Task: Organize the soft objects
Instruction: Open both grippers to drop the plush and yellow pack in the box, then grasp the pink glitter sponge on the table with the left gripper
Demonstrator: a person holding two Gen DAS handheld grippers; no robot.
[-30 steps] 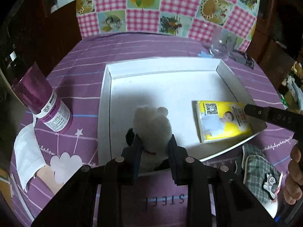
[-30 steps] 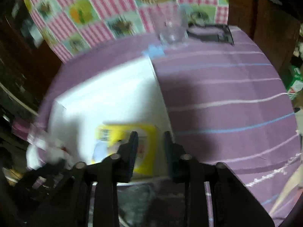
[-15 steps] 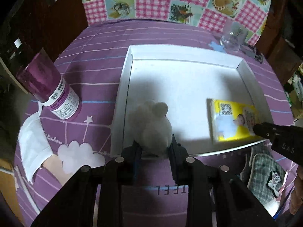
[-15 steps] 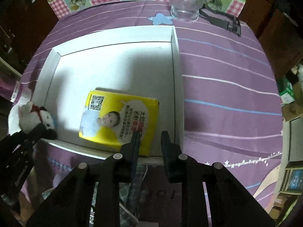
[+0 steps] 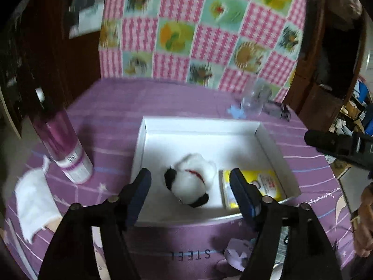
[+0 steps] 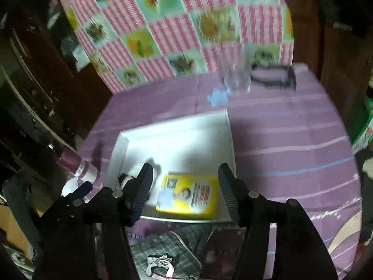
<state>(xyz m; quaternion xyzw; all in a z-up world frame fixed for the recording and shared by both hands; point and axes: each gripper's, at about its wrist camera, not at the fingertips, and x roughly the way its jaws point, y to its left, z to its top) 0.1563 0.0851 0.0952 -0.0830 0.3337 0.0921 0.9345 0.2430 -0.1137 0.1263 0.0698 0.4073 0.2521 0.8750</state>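
A white and black plush toy [image 5: 190, 182] lies in the white tray [image 5: 200, 123], near its front left corner, free of the left gripper [image 5: 190, 190], whose fingers are spread wide on either side of it. Just beside the toy, along the tray's front edge, lies a yellow tissue pack [image 6: 188, 196]. The right gripper [image 6: 185, 192] hangs over that pack, fingers wide apart and empty. A plaid pouch [image 6: 167, 252] rests on the purple tablecloth [image 6: 291, 140] just outside the tray's front edge. A purple bottle [image 5: 61, 144] stands left of the tray.

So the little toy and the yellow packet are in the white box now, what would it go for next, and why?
Probably the right gripper drops toward the plaid pouch. The plush toy and yellow packet already lie in the white box, both grippers are open and empty, and the pouch lies outside on the cloth.
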